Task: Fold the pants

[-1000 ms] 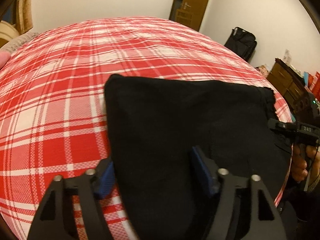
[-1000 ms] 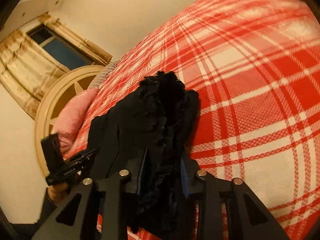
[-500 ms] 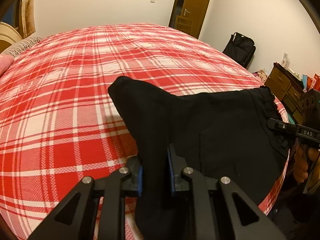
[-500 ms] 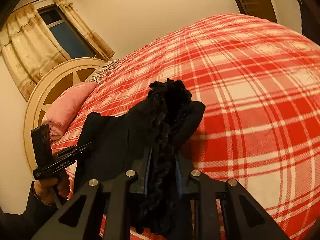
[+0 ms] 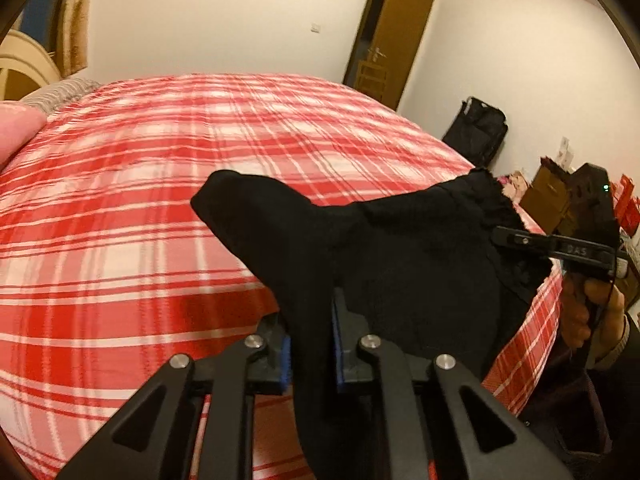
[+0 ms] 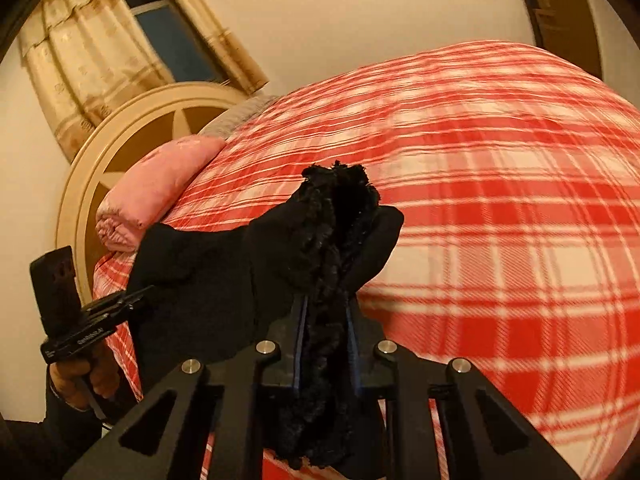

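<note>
A: Left gripper [image 5: 310, 340] up close, jaws narrow, just been closing, now pinched hard on a fold of the black pants [image 5: 400, 248].

B: Same story at the right gripper [image 6: 326, 320]. Jaws just been closing too, blue pads tight on the waistband [image 6: 336, 208], all gathered and ruffled between them.

A: Pants strung between the two grips, raised off the bed [image 5: 140, 200] at both held ends. Rounded corner of cloth poking up beyond the left jaws.

B: Middle sagging toward the near edge of the bed. Touching the red plaid cover or clear of it, impossible to tell from here.

A: Right hand [image 5: 588, 312] wrapped round its handle, far right of the left wrist view, just beside the frilled end of the cloth.

B: And the left hand [image 6: 80, 376] low on the left of the right wrist view, gripping its handle, dark sleeve below.

A: Bed cover a little blurred in both views.

B: Pink pillow [image 6: 156, 192] at the head of the bed, against a round cream headboard [image 6: 92, 184] with a star cut-out. Gold curtain [image 6: 80, 64] and dark window [image 6: 172, 32] above.

A: Other way, brown door [image 5: 396, 36] ajar in the far wall, black bag [image 5: 480, 128] leaning against the wall beyond the corner of the bed.
</note>
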### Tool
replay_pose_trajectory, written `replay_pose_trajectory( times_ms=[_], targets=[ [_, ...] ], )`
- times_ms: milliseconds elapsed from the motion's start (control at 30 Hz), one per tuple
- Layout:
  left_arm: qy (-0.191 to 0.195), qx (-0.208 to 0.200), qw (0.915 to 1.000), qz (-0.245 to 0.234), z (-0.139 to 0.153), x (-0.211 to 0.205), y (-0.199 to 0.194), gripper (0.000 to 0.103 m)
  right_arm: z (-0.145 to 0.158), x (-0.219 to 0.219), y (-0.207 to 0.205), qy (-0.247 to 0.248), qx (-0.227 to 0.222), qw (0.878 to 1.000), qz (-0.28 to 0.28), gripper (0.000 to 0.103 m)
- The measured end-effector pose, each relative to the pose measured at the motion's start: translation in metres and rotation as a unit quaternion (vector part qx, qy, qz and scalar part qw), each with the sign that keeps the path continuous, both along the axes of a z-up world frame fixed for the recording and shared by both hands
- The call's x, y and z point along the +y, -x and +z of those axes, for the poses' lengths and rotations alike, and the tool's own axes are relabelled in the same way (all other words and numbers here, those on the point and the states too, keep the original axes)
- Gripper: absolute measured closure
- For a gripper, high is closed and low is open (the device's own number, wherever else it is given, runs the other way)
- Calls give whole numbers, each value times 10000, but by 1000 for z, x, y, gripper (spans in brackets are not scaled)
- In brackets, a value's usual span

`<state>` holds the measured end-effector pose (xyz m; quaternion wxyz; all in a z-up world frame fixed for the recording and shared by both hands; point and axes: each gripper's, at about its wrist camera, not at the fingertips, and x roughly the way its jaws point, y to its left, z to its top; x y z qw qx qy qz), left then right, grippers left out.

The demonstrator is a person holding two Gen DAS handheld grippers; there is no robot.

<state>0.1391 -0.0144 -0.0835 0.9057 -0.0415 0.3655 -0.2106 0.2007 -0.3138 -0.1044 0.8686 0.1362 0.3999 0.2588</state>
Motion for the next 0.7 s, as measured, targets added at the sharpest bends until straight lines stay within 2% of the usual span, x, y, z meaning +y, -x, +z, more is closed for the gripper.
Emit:
replay_pose_trajectory(
  times_ms=[333, 567, 700],
  targets=[
    [-111, -309, 9960, 835, 23, 72, 10, 88, 11, 118, -60, -178, -30, 9947, 1013, 86],
    [-223, -289, 9864, 1601, 21, 131, 17, 88, 10, 195, -88, -228, 19, 9868, 1602, 86],
    [-248, -251, 9803, 1943, 17, 156, 21, 88, 7, 220, -98, -236, 74, 9838, 1775, 86]
  ],
)
